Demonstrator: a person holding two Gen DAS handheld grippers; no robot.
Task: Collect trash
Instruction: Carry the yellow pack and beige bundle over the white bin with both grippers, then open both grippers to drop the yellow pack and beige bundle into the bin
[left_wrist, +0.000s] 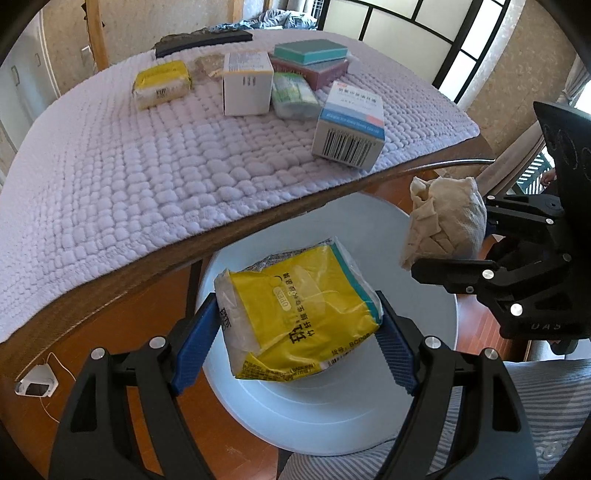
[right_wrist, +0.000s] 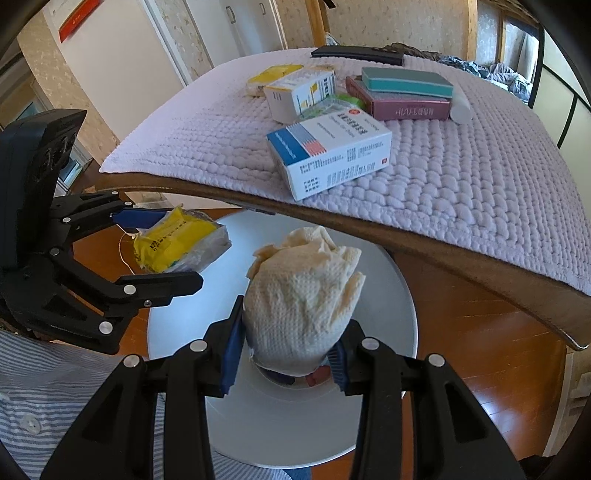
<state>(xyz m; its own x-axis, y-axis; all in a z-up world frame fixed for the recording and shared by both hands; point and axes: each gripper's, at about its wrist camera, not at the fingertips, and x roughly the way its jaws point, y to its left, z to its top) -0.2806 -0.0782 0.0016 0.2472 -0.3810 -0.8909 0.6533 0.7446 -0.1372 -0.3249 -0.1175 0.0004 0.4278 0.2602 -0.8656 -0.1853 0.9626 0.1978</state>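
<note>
Jaws clenched on both sides: the left gripper (left_wrist: 295, 325) grasps a yellow tissue pack (left_wrist: 299, 314), the right gripper (right_wrist: 286, 350) a crumpled paper towel (right_wrist: 303, 295) — both held over a white bin (left_wrist: 325, 413) below the tabletop's near edge (left_wrist: 184, 254), boxes (right_wrist: 328, 155) on the mat (left_wrist: 129, 177) above.

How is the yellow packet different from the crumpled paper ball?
The yellow tissue packet is shiny printed plastic, flattish and boxy; the crumpled paper towel is plain cream paper, squashed into a lumpy ball. The packet sits in the left tongs; the towel sits in the right tongs. The packet looks partly empty and sagging; the towel is wadded tight. Both are gripped by blue pads and held over the round white bin beside the table.
</note>
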